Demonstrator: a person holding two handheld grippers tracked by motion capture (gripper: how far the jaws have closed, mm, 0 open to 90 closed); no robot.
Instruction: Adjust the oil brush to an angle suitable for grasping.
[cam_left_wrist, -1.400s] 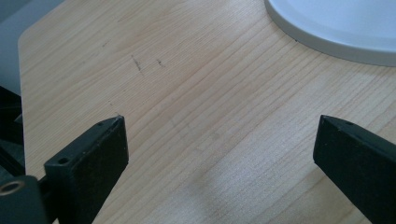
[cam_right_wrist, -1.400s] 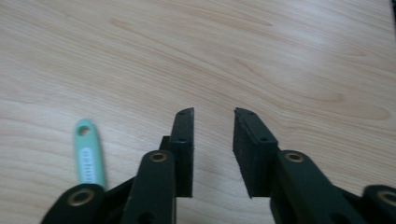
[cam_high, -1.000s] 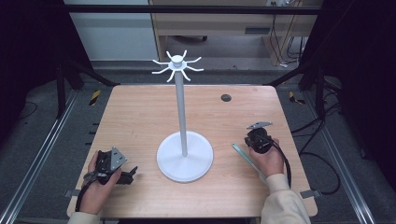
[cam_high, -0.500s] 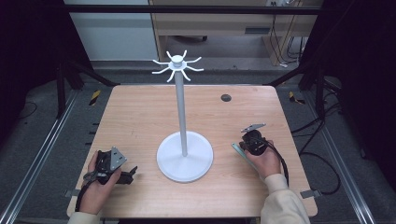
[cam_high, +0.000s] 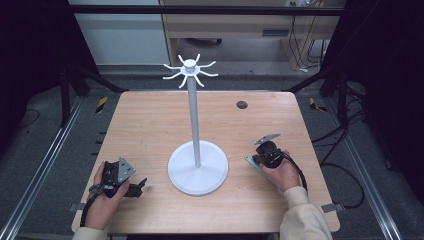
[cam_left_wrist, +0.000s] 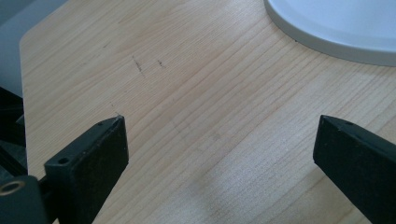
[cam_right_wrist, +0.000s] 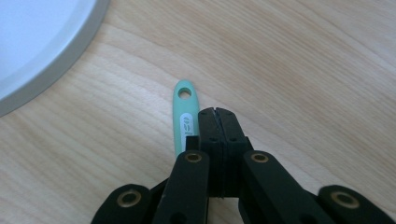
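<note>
From above, a white stand (cam_high: 197, 165) rises mid-desk (cam_high: 150, 125), the left gripper (cam_high: 131, 187) low at its left, the right gripper (cam_high: 260, 159) at its right. Left gripper view: jaws wide apart over bare wood. Right gripper view: jaws pressed together, empty, a mint-green handle (cam_right_wrist: 183, 116) lying flat just beside them.

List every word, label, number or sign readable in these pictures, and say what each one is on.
Nothing can be read with certainty.
White oval mark on the green handle, beside the shut right gripper: holds small print, too blurred to read.
White stand, wooden table, left gripper: no text seen.
</note>
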